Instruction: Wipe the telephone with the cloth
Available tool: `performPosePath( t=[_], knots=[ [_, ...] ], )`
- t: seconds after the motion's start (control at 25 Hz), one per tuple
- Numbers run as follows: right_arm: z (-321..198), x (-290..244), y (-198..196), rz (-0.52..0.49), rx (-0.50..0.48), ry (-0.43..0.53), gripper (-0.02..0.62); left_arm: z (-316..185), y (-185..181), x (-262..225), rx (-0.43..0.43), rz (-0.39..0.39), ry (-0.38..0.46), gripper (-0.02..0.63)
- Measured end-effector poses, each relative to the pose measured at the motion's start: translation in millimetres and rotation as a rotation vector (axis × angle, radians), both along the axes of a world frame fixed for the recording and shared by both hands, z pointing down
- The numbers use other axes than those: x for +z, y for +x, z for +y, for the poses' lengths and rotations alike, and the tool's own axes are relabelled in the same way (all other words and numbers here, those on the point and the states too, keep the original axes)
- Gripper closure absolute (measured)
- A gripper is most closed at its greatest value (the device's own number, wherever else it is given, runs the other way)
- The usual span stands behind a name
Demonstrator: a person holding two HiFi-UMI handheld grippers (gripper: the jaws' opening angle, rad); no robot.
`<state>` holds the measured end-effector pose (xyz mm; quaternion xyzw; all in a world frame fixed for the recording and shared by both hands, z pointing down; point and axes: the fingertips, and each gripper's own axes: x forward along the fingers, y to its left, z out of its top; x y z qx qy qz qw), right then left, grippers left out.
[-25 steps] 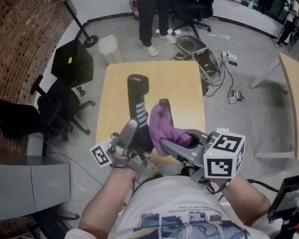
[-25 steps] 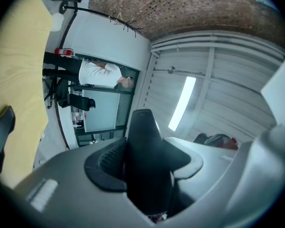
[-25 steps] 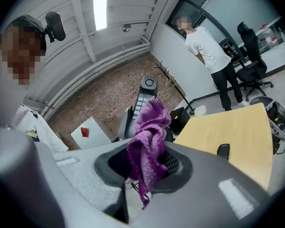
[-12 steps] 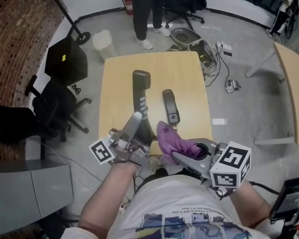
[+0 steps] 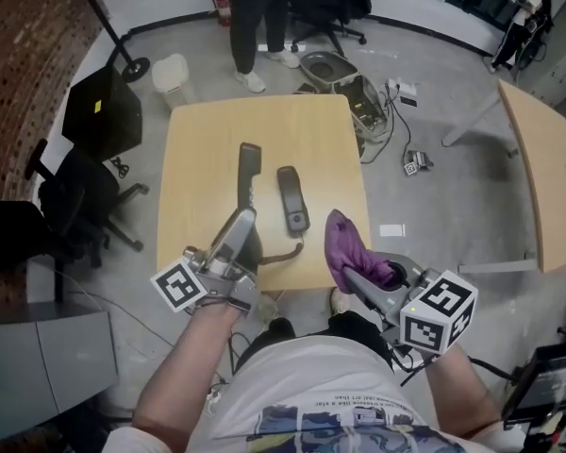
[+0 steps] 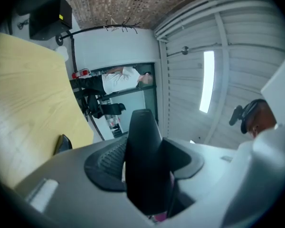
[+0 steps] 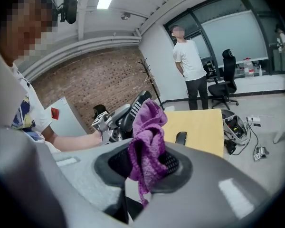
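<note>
Where the task stands: judged a pause between wipes, since cloth and handset are both held up but do not touch.
Left gripper (image 5: 238, 237): jaws partly closed, pads pressing the sides of the handset's lower end; nothing else sits between them.
Handset (image 5: 249, 170): black and long, its far end pointing away from the person and tilted slightly up; it seems to hang over the table, not rest on it. The right gripper view shows its keypad face.
Table (image 5: 198, 159): pale wood, carrying only the base.
Base (image 5: 291, 199): lies flat just right of the handset, apart from it; a cord (image 5: 281, 251) curls from its near end back toward the left gripper.
Cloth (image 5: 342, 242): purple and bunched, standing up out of the right jaws near the table's near right corner, with a short tail hanging below them.
Right gripper (image 5: 363, 274): jaws clamped narrow on the cloth's lower part.
Next move: judged to call for swinging the cloth leftward onto the handset, pressing it on, then drawing it along the length while the left grip holds firm, so the handset neither twists nor slips.
</note>
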<state>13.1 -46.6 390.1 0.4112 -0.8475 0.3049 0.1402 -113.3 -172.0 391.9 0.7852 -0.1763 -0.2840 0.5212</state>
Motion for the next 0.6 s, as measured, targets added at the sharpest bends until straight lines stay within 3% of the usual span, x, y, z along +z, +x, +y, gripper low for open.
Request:
performPosePath(
  t=[0.24,0.36,0.6],
  knots=[
    [0,5,45,-0.02,-0.067,0.013,0.511,6,26,33,-0.132,-0.194,-0.095,0.356],
    [2,9,64,-0.002,-0.099,0.025,0.511,4,29,61,-0.192,-0.405,-0.11,0.356],
    [6,24,93,0.001,-0.165,0.016,0.511,-7,37,109,-0.272,-0.755,-0.121,0.356]
  ],
)
